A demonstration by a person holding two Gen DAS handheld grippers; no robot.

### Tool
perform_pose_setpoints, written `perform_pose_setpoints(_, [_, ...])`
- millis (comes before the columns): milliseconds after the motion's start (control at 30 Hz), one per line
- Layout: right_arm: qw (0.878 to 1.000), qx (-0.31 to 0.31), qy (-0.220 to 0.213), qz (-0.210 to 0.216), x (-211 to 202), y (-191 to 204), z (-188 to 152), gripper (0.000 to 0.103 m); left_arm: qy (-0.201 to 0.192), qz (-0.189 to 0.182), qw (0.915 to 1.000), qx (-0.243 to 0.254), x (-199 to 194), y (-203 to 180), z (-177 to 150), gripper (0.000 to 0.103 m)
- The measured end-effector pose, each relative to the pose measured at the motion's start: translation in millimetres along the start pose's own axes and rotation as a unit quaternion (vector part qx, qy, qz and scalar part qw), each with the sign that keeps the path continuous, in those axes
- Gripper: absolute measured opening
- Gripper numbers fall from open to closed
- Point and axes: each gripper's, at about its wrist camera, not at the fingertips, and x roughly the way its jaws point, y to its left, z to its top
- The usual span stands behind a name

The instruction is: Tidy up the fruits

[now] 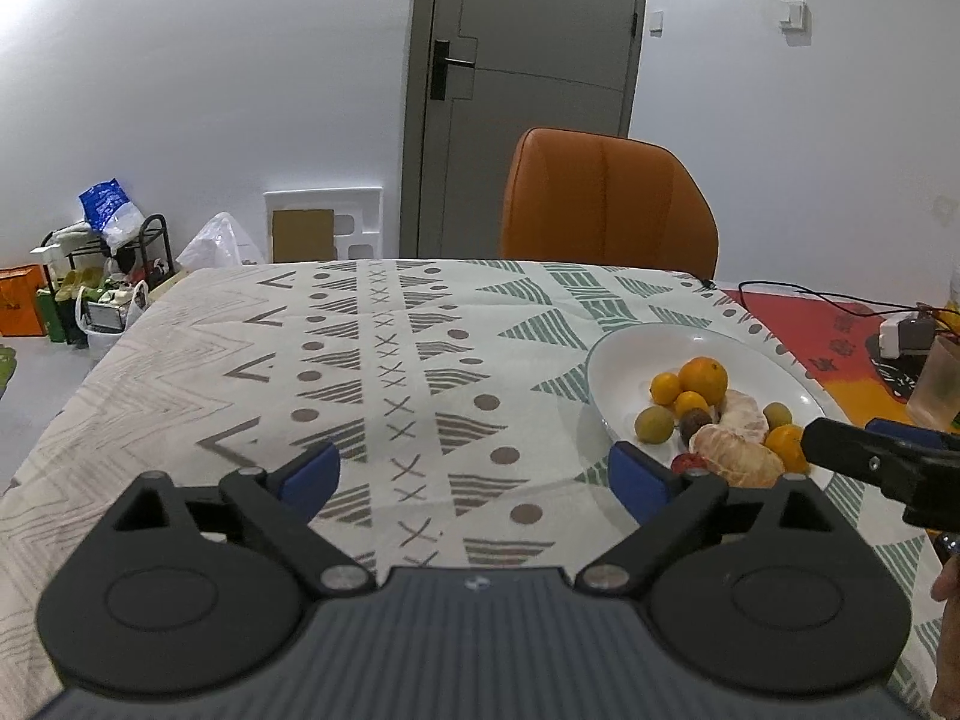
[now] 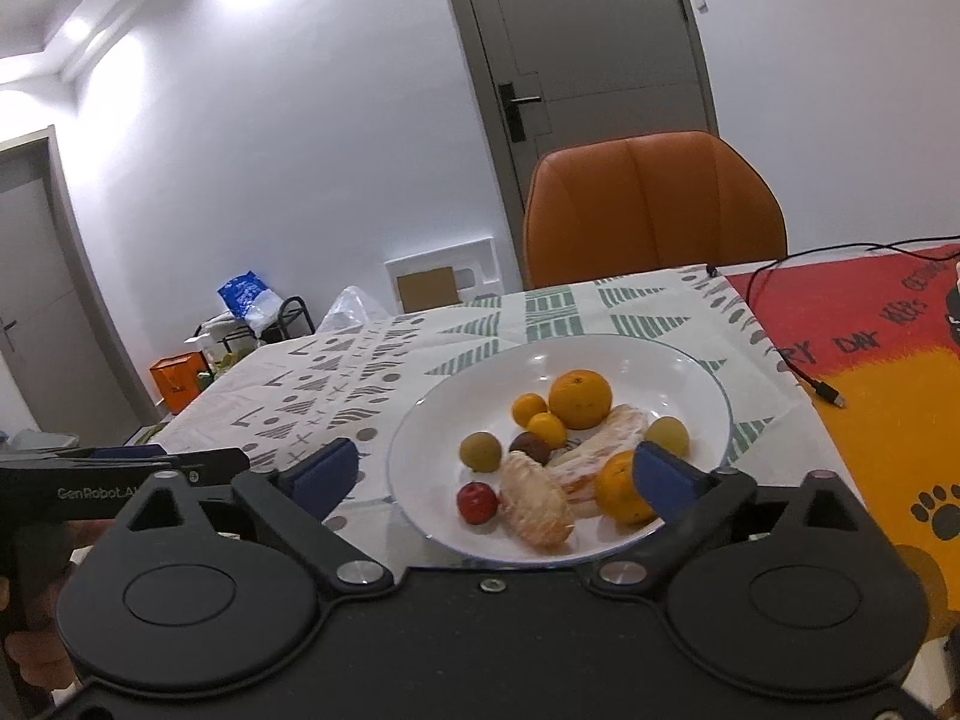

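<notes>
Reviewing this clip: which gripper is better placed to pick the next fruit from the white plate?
Right. The right gripper faces the plate, open. The left gripper points at bare tablecloth beside it.

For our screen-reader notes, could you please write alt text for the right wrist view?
A white plate on a patterned tablecloth holds oranges, peeled citrus pieces, green fruits and a small red fruit. The right tool hangs open just in front of it, holding nothing. An orange chair and a grey door stand behind.

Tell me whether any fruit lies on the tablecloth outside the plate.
No: all fruit sits inside the white plate; the tablecloth holds none.
</notes>
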Motion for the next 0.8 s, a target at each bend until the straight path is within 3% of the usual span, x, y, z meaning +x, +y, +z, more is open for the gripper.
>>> perform_pose_setpoints(800, [0.999,-0.022,0.003,0.023,-57,29,-11,0.103,-0.002,0.015,0.9999,-0.006,-74,13,-14,0.099])
